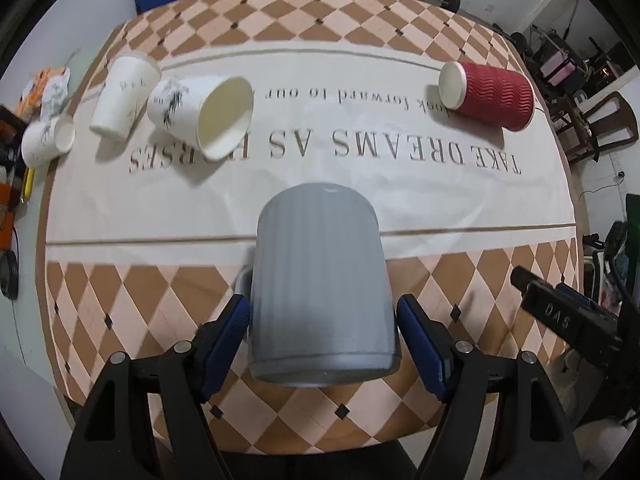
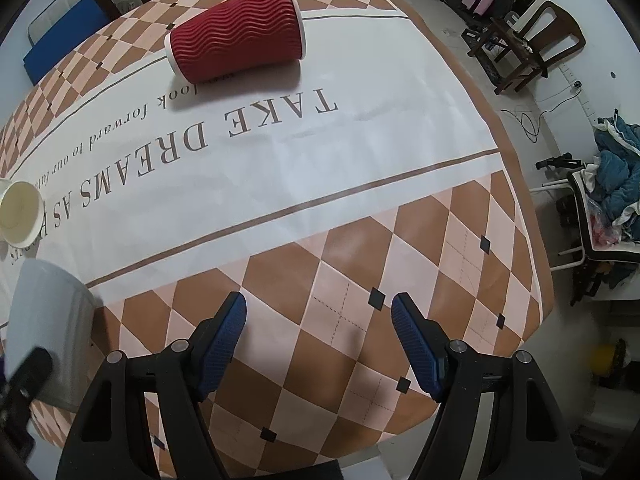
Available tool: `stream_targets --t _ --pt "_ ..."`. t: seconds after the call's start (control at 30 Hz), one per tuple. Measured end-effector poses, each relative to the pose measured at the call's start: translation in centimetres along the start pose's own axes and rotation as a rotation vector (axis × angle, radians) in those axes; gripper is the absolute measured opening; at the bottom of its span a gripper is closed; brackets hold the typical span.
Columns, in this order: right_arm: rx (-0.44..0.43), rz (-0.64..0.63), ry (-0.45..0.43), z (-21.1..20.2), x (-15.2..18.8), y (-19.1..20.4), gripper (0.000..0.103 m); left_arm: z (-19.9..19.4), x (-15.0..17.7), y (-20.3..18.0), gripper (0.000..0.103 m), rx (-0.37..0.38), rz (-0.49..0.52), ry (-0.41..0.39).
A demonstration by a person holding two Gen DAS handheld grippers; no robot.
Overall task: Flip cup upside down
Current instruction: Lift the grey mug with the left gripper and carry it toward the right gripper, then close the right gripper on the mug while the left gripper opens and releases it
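A grey ribbed mug (image 1: 320, 280) stands upside down on the checked tablecloth, base up, between the blue fingers of my left gripper (image 1: 323, 320). The jaws stand wide on either side of it with small gaps, so the gripper is open. The mug also shows at the left edge of the right wrist view (image 2: 48, 328). My right gripper (image 2: 318, 320) is open and empty above the checked cloth near the table's front right.
A red ribbed paper cup (image 1: 490, 94) (image 2: 240, 46) lies on its side at the back right. Three white paper cups lie or stand at the back left, one (image 1: 200, 110) on its side with its mouth toward me. Clutter sits at the table's left edge (image 1: 44, 88).
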State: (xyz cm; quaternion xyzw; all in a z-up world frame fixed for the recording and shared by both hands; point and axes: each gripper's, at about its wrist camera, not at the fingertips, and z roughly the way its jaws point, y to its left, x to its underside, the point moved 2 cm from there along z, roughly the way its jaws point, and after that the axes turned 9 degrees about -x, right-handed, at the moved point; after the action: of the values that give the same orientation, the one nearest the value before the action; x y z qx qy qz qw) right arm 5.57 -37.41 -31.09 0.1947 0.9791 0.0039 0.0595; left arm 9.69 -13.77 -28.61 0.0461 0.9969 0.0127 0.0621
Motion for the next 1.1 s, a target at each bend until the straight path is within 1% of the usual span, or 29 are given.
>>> stream_targets --t 0.13,0.33,0.4,0.47,0.53,0.57,0.63,0.67,0.7,0.77,0.8,0.87,0.9,0.97,1.0,1.03,1.1 --pt "-0.010 0.001 -0.005 -0.3 -0.1 0.0 0.077 0.5 0.9 -0.1 0.074 0.002 -0.001 0.025" --pt "-0.011 0.001 -0.011 -0.7 -0.1 -0.3 0.077 1.6 1.3 -0.5 0.074 0.004 0.007 0.057" --pt "-0.007 0.005 -0.013 -1.0 0.0 -0.5 0.077 1.6 1.2 -0.5 0.074 0.002 0.008 0.047" --pt "-0.010 0.007 -0.018 -1.4 0.0 -0.7 0.077 1.0 1.0 -0.4 0.074 -0.011 0.002 0.019" --pt "-0.023 0.005 -0.026 -2.0 0.0 -1.0 0.078 0.3 0.6 -0.1 0.075 -0.001 -0.006 0.000" --pt "-0.034 0.001 -0.029 -2.3 -0.1 -1.1 0.080 -0.4 0.4 0.1 0.077 0.008 -0.010 -0.019" --pt "-0.067 -0.032 -0.040 -3.2 -0.3 -0.9 0.084 -1.8 0.1 0.6 0.094 0.015 -0.015 -0.050" --pt "-0.078 -0.058 -0.046 -3.6 -0.4 -0.6 0.086 -2.7 0.0 1.0 0.100 0.027 -0.018 -0.068" --pt "-0.087 -0.100 -0.056 -4.2 -0.5 -0.1 0.088 -3.3 -0.1 1.4 0.103 0.026 -0.018 -0.081" --pt "-0.091 -0.222 -0.084 -5.5 -0.8 1.6 0.095 -4.7 -0.1 2.6 0.103 -0.015 -0.016 -0.111" --pt "-0.086 -0.307 -0.097 -6.1 -0.9 2.8 0.095 -5.3 0.0 3.4 0.103 -0.039 -0.018 -0.133" --pt "-0.038 -0.521 -0.100 -7.1 -0.7 5.8 0.095 -5.7 0.4 4.8 0.103 -0.087 -0.026 -0.154" --pt "-0.006 -0.679 -0.094 -7.5 -0.2 7.9 0.095 -5.5 0.9 5.6 0.103 -0.126 -0.035 -0.154" --pt "0.045 -0.920 -0.089 -7.8 1.1 11.1 0.095 -4.4 1.9 7.3 0.103 -0.197 -0.048 -0.131" --pt "0.099 -1.075 -0.092 -7.7 2.2 12.8 0.095 -3.7 2.5 8.0 0.103 -0.225 -0.059 -0.119" --pt "0.171 -1.259 -0.102 -7.2 3.8 14.5 0.094 -2.5 3.4 9.1 0.103 -0.255 -0.088 -0.098" --pt "0.286 -1.572 -0.144 -6.2 6.8 16.8 0.094 -0.3 4.9 10.7 0.103 -0.271 -0.145 -0.047"
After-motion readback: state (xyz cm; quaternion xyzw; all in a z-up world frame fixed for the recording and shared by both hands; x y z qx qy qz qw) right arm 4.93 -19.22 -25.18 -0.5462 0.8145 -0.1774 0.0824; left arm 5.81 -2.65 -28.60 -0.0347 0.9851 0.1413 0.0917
